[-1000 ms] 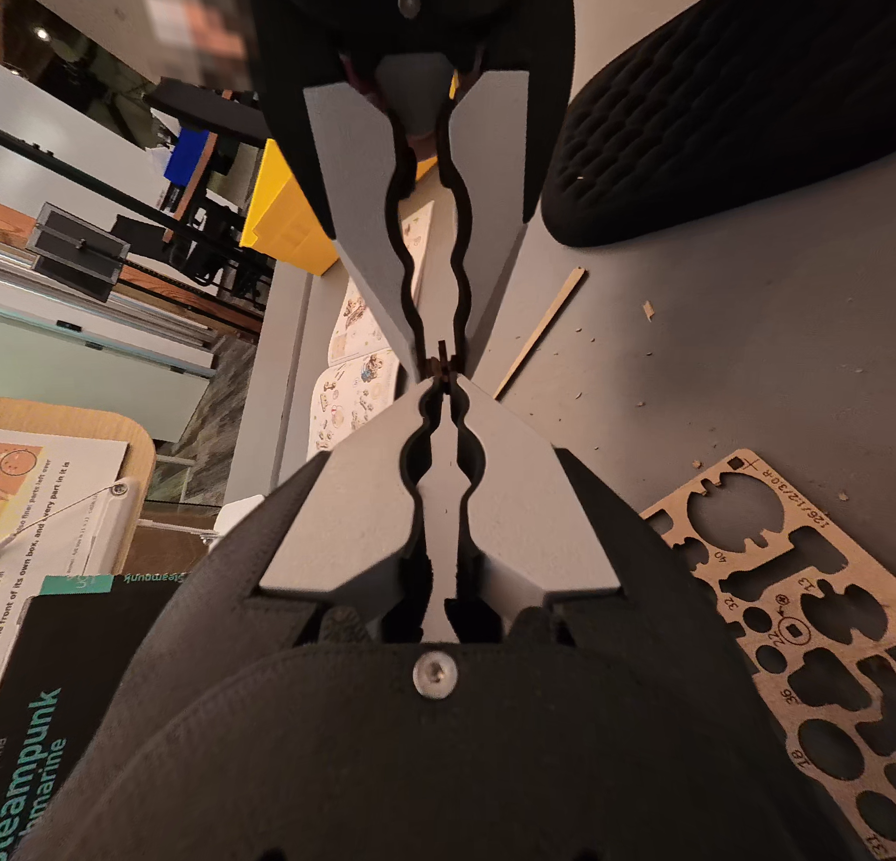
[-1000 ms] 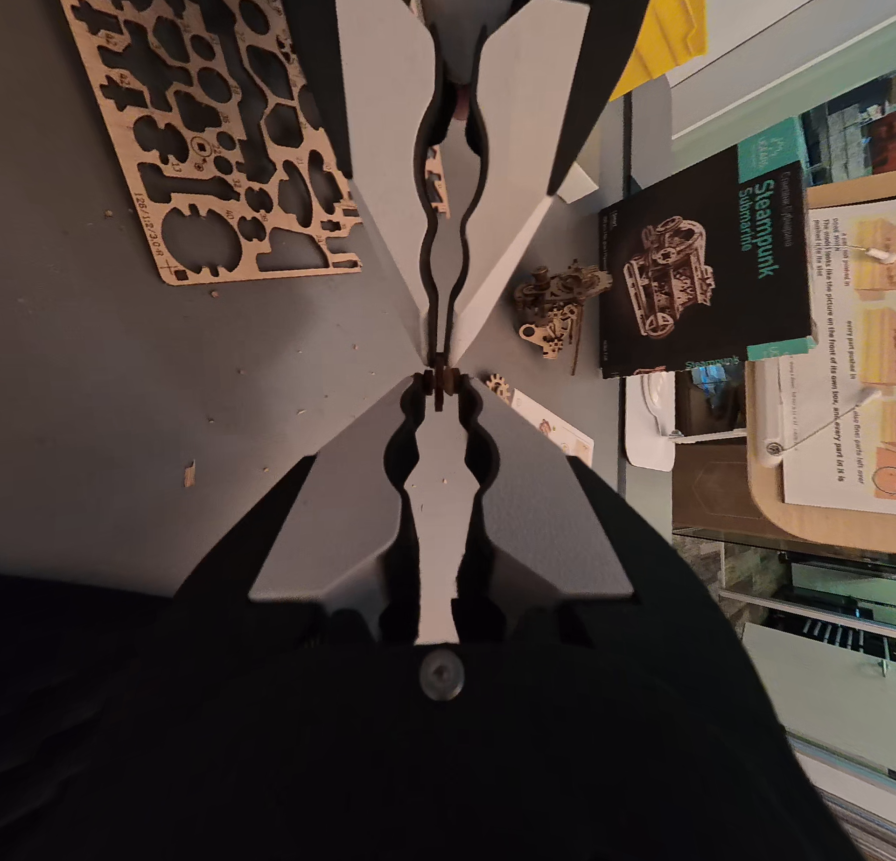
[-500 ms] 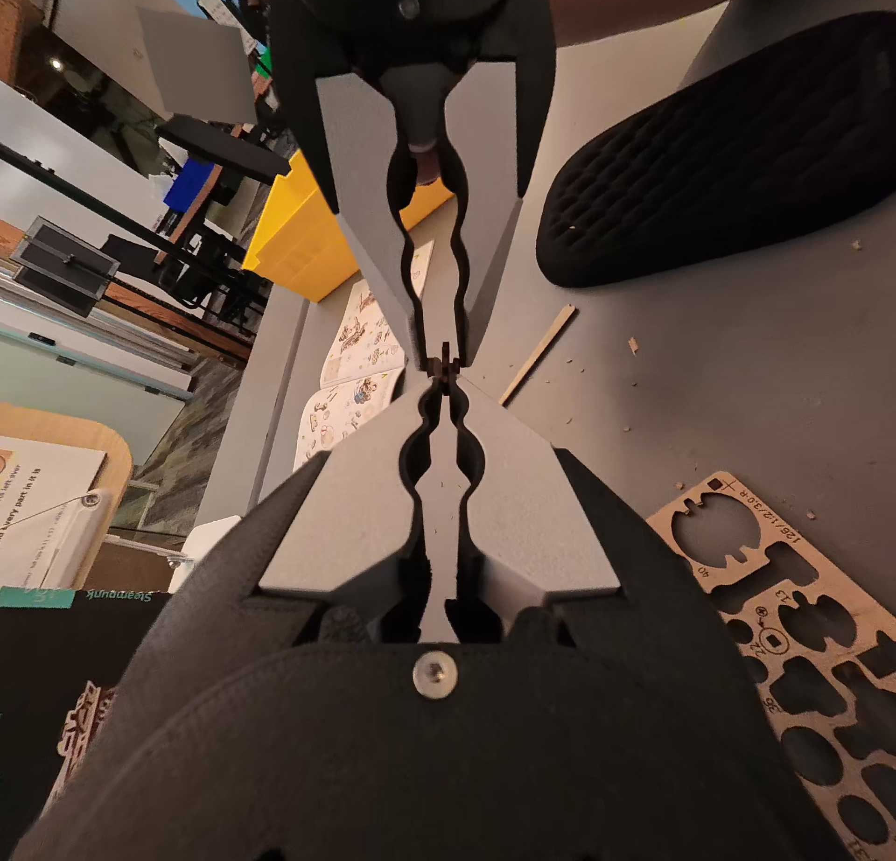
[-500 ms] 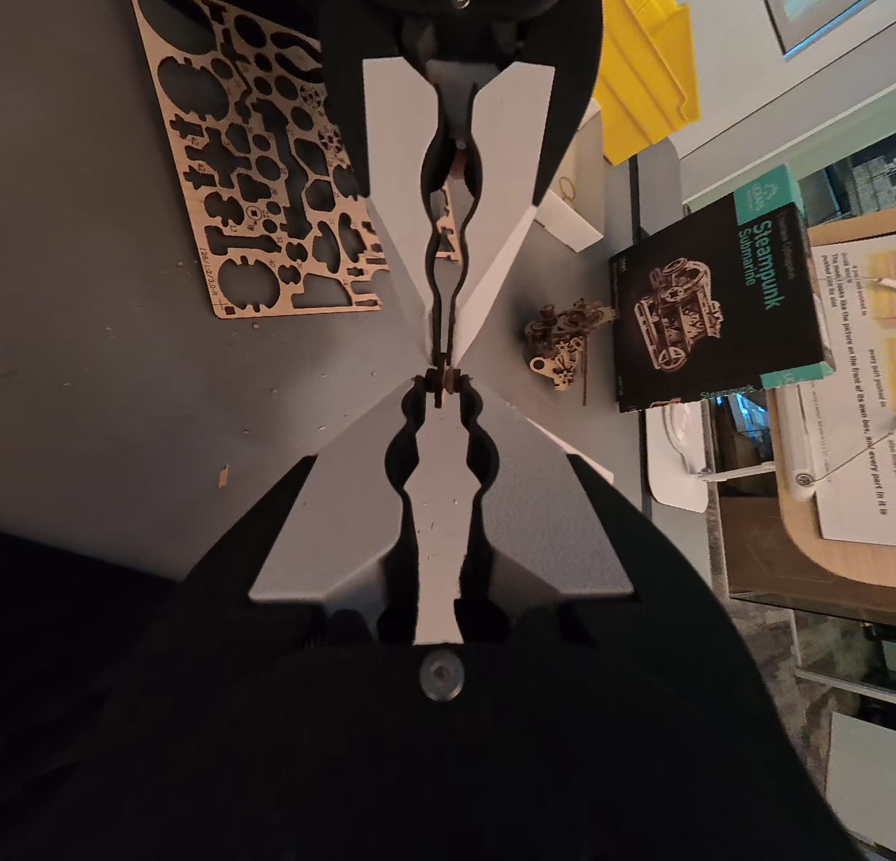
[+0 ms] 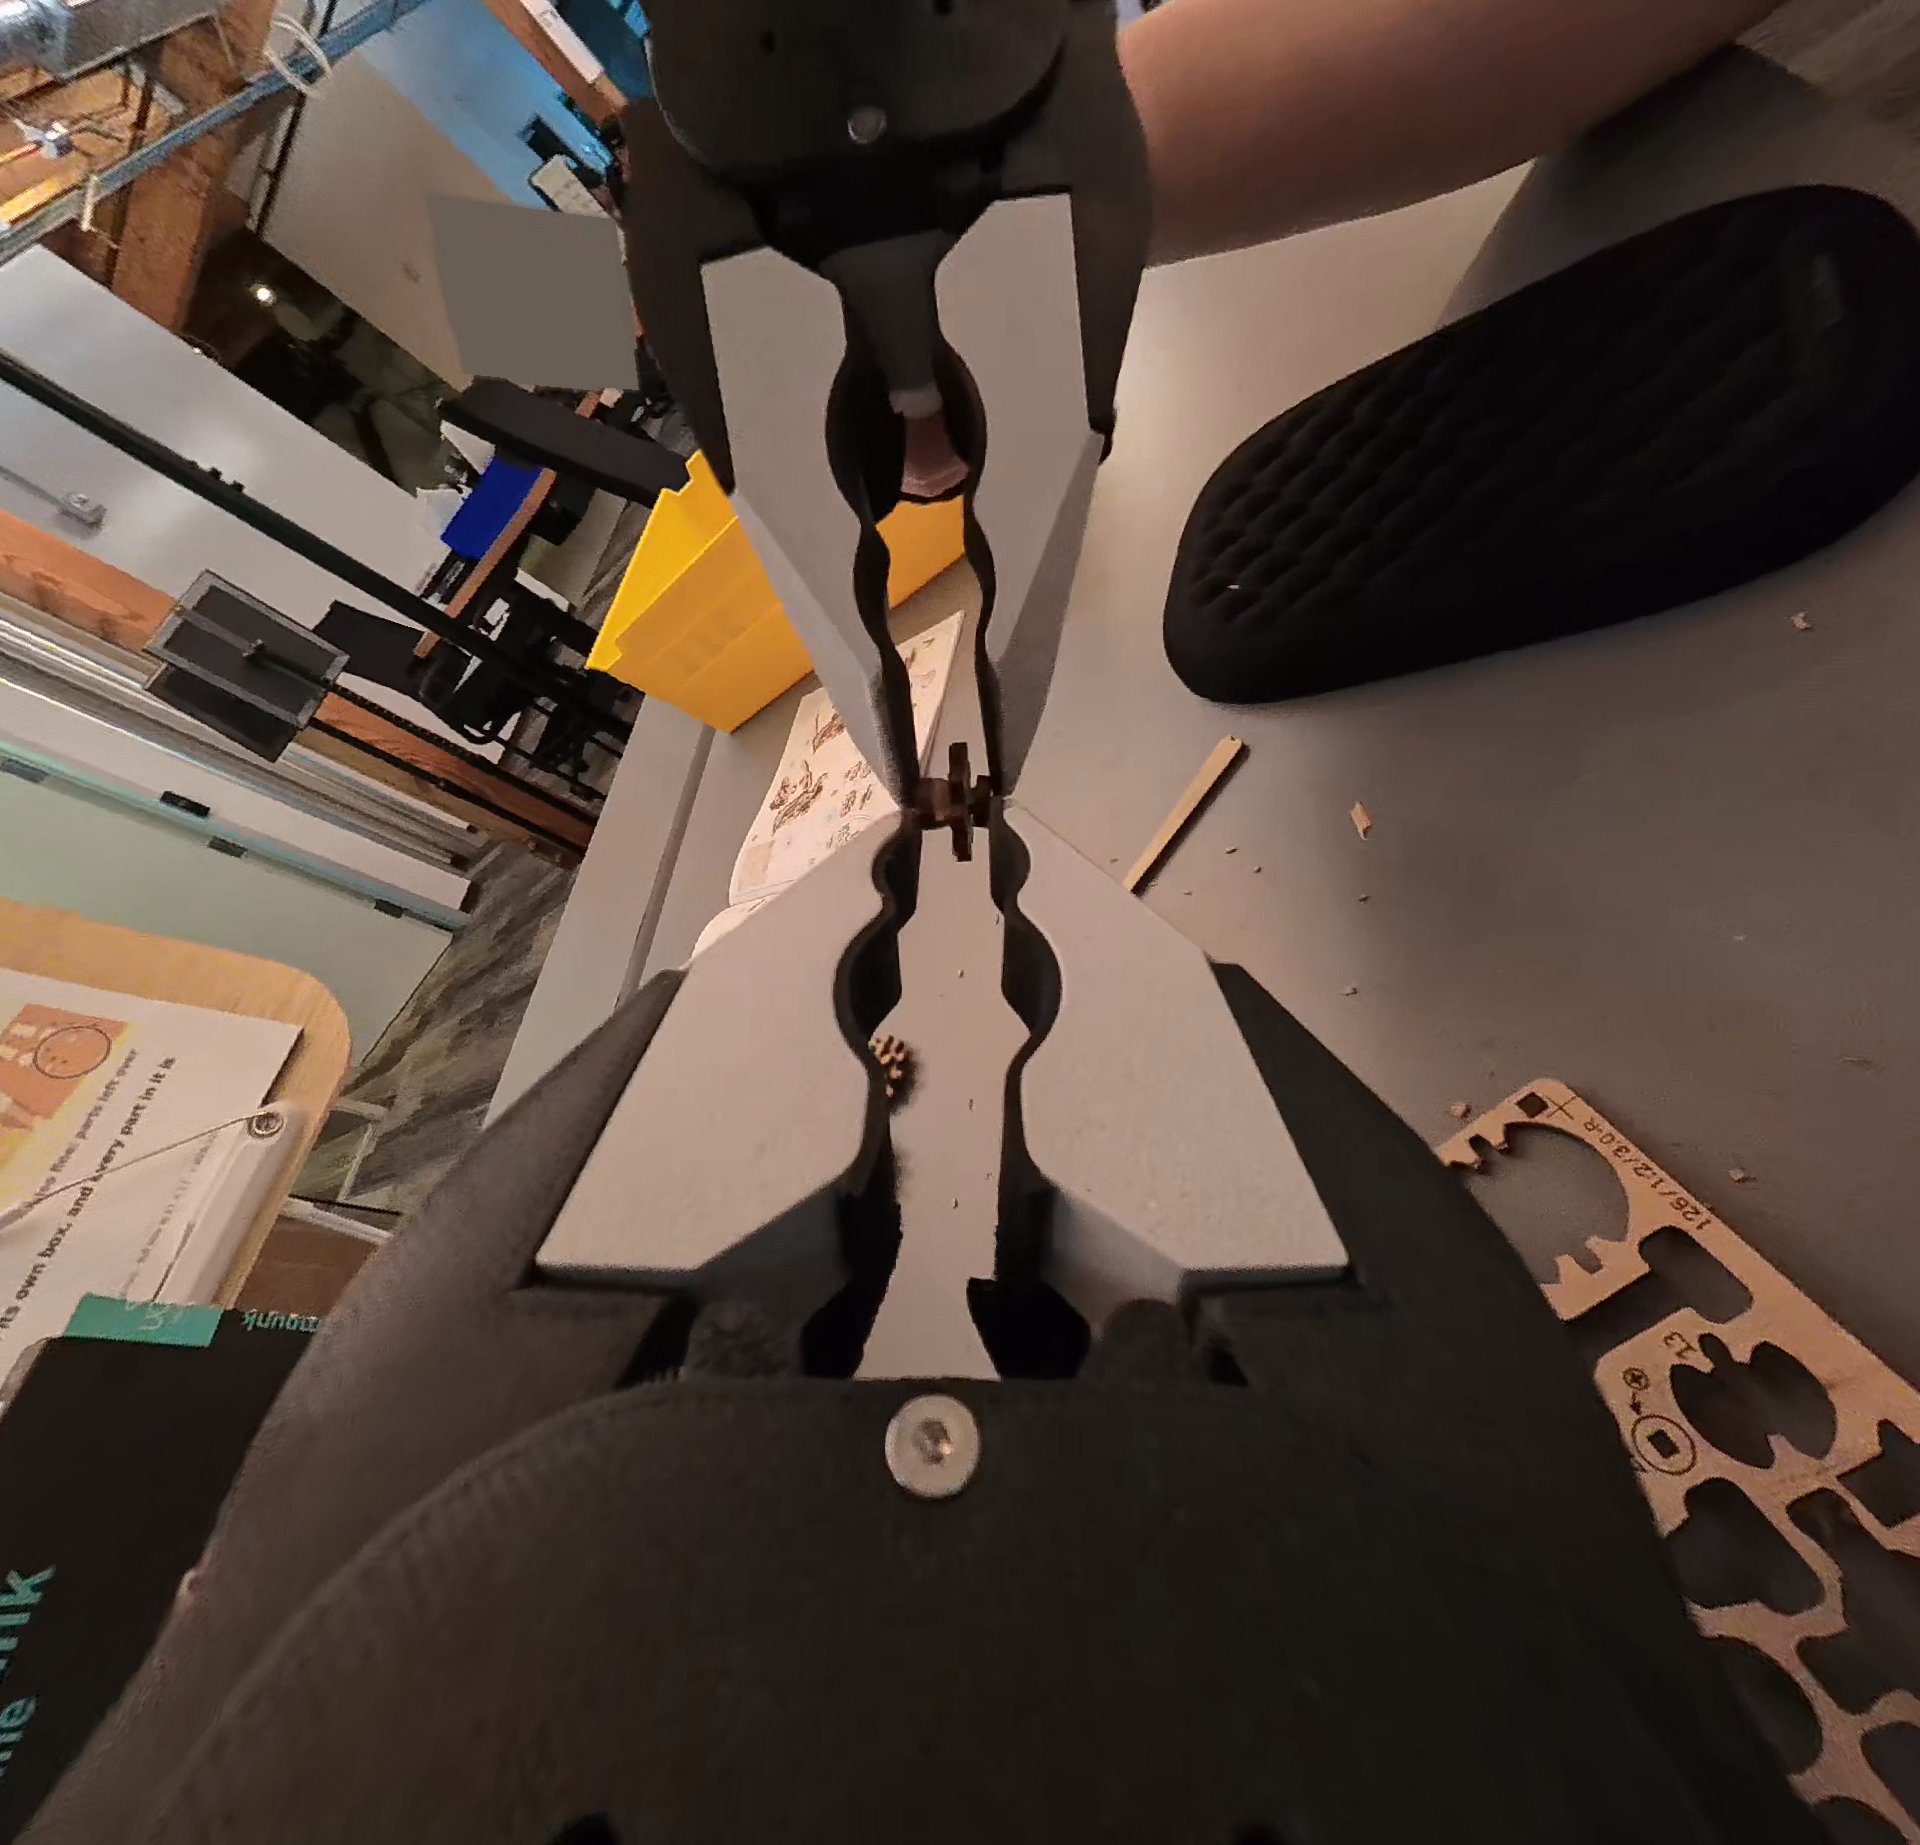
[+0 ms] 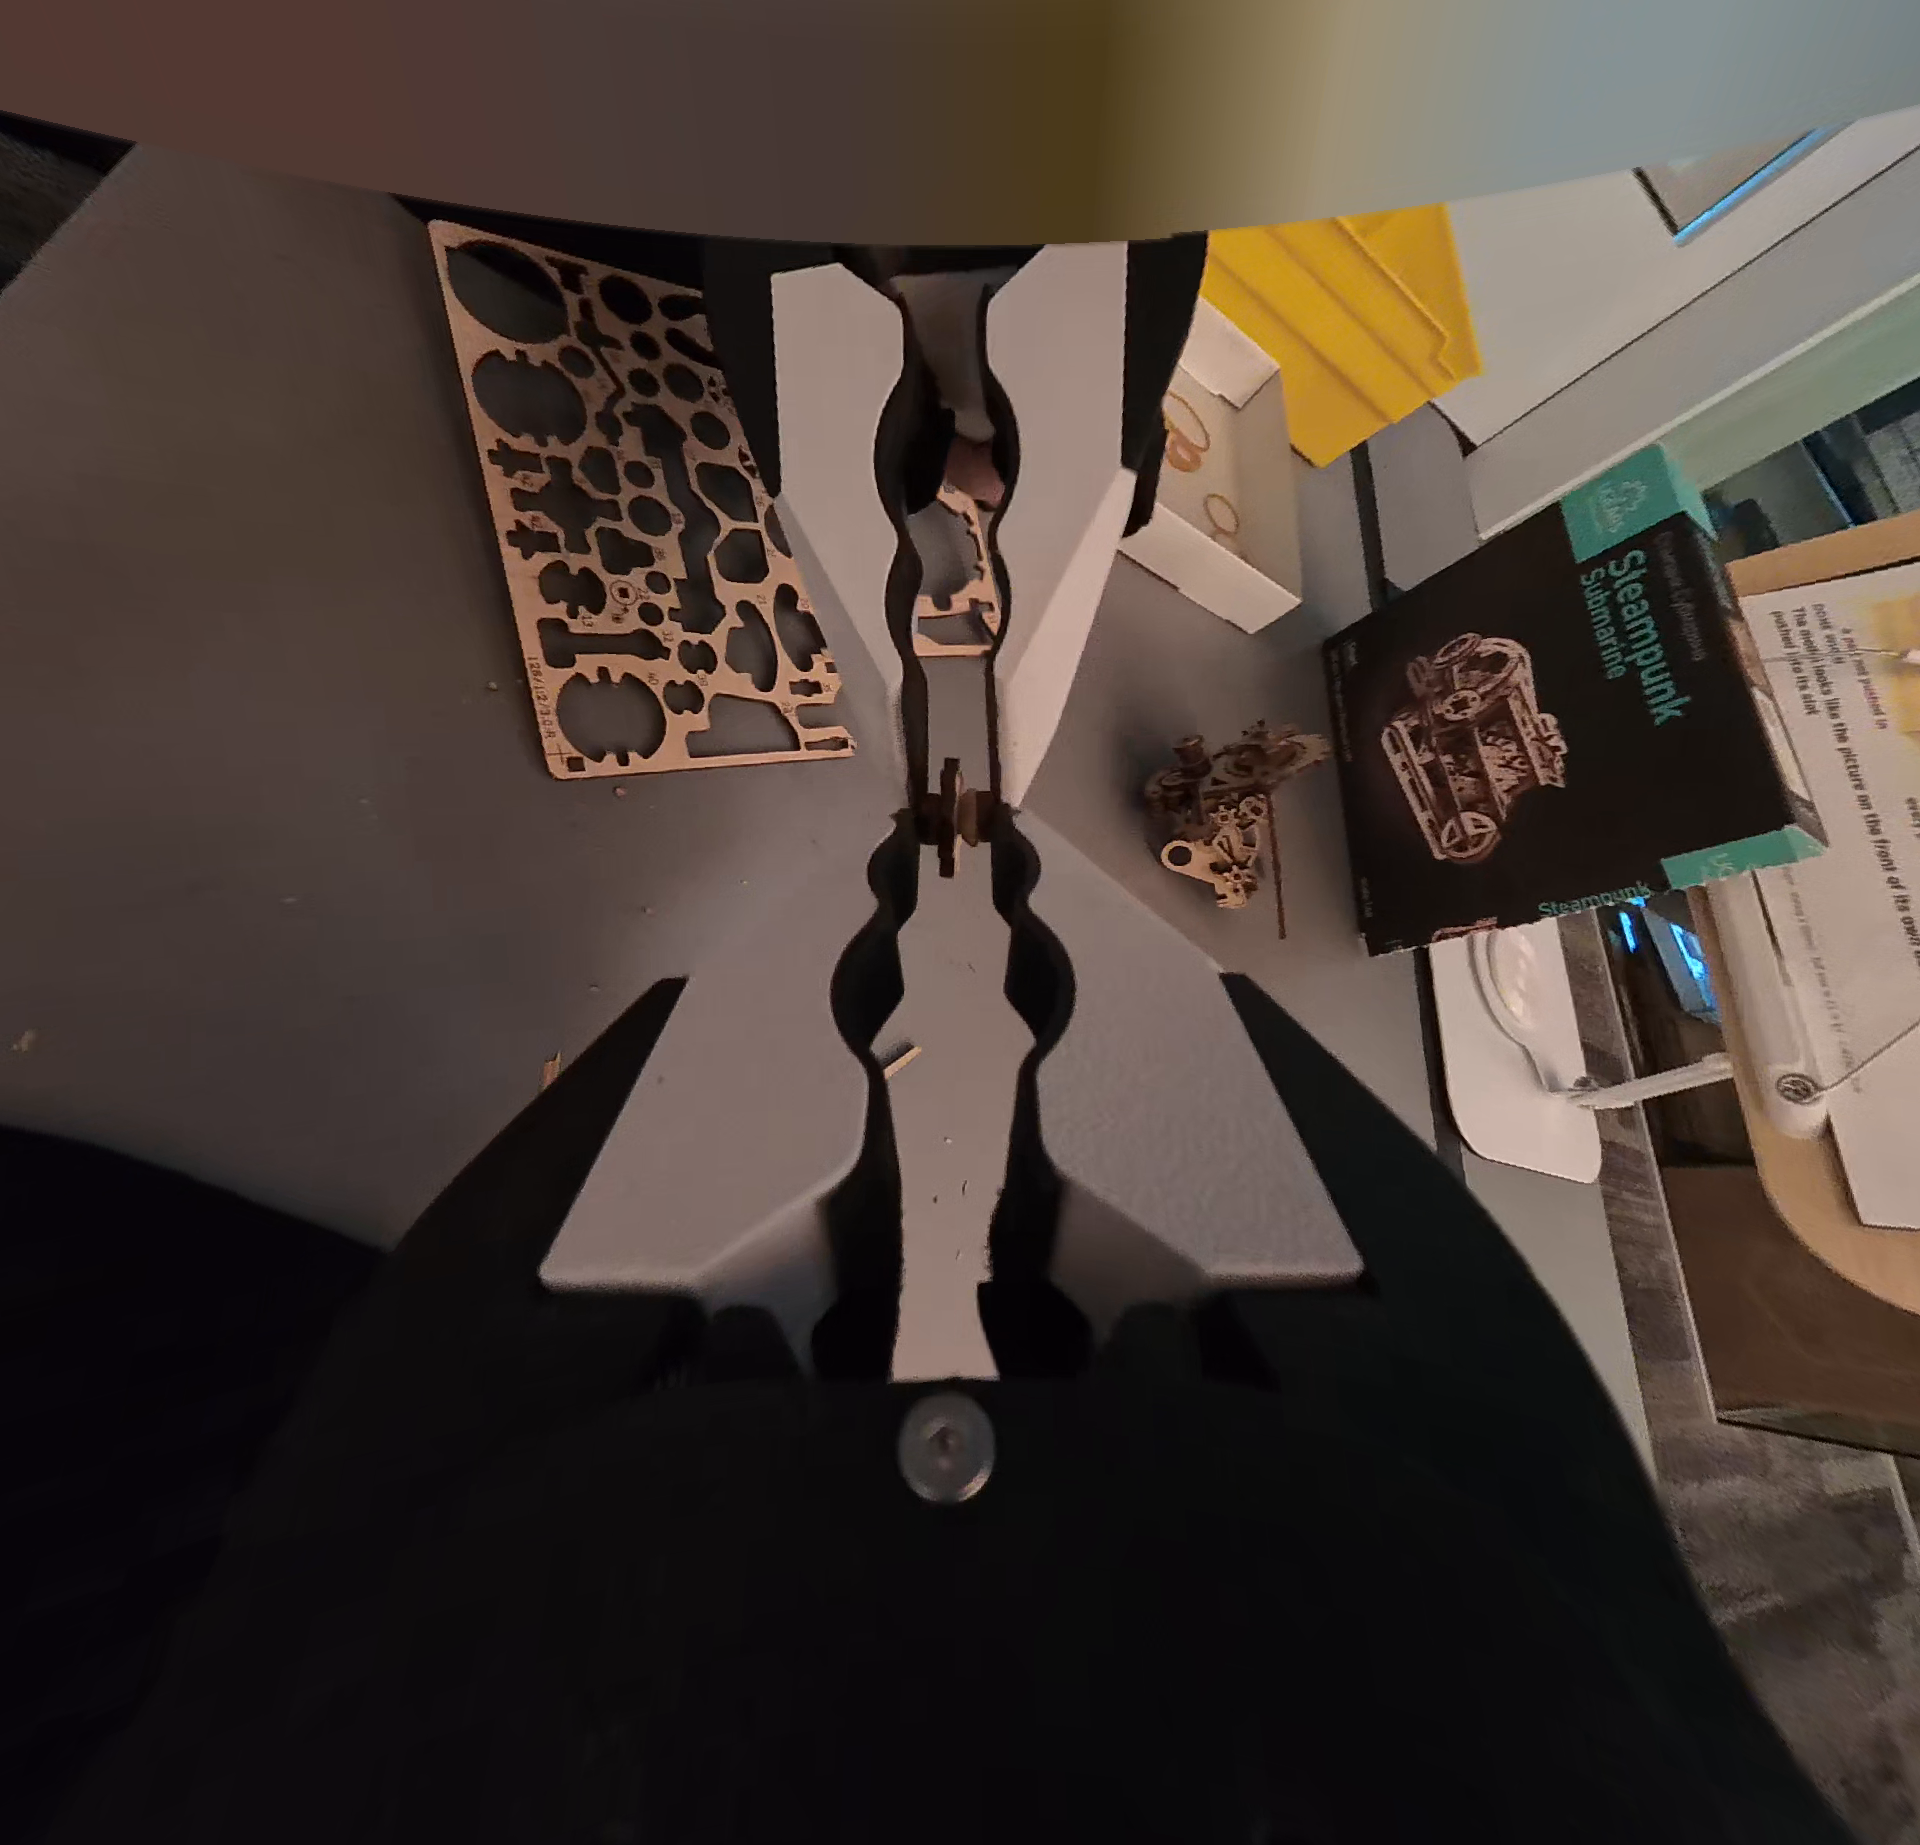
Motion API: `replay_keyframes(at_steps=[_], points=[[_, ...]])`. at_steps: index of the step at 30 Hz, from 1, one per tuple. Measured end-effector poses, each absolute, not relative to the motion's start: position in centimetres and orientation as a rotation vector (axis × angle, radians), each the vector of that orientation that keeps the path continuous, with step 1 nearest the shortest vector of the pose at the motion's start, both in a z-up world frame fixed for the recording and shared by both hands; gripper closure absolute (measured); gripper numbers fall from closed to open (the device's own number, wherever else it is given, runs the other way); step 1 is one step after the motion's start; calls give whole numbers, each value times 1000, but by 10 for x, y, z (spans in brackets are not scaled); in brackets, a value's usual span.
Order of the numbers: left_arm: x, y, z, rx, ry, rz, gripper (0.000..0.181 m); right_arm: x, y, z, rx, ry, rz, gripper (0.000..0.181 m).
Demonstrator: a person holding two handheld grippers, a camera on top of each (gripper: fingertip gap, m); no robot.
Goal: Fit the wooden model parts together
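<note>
A small dark wooden gear on a short axle hangs in the air between two grippers that meet tip to tip. My left gripper comes up from below in the left wrist view, and its jaws close on the axle ends. My right gripper does the same in the right wrist view, where the part shows a gear and a round disc side by side. Each gripper shows opposite in the other's view, the right one and the left one. A person's arm holds the right one.
On the grey table lie a cut-out wooden parts sheet, a part-built wooden model, a black kit box, a white box, a yellow bin, a black mesh pad, a thin wooden stick and a loose small gear. The tips of both grippers are at nearly the same place. The part-built wooden model is about equally far from each gripper, around 20 cm.
Both grippers have risen and tilted away from the table. Their jaws stand wider apart than before, and the part now lies crosswise between them, gear and axle showing.
</note>
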State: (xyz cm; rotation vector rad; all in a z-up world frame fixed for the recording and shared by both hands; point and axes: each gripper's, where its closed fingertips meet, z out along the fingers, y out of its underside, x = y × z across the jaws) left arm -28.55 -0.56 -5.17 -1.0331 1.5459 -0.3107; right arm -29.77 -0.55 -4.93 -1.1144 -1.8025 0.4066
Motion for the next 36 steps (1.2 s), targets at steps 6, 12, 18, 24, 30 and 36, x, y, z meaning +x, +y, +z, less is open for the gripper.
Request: replay_keyframes(at_steps=[6,12,18,24,30,36], points=[[-287,-5,-53,-1046,1558,-320,171,-299,-6,-50,-1128,-1788,425,168],[-287,-8,-47,-1045,1537,-368,170,-299,-6,-44,-1103,-1782,406,168],[-290,-7,-48,-1060,1552,-369,170,-302,-5,-44,-1075,-1772,339,169],[-290,-12,-51,-1049,1593,-380,170,-303,-10,-48,-1045,-1799,347,170],[-292,-12,-45,-1034,1576,-391,170,-304,-11,-41,-1074,-1766,446,168],[-290,-16,-24,-1017,1461,-525,170,-296,-8,-24,-1052,-1706,520,164]])
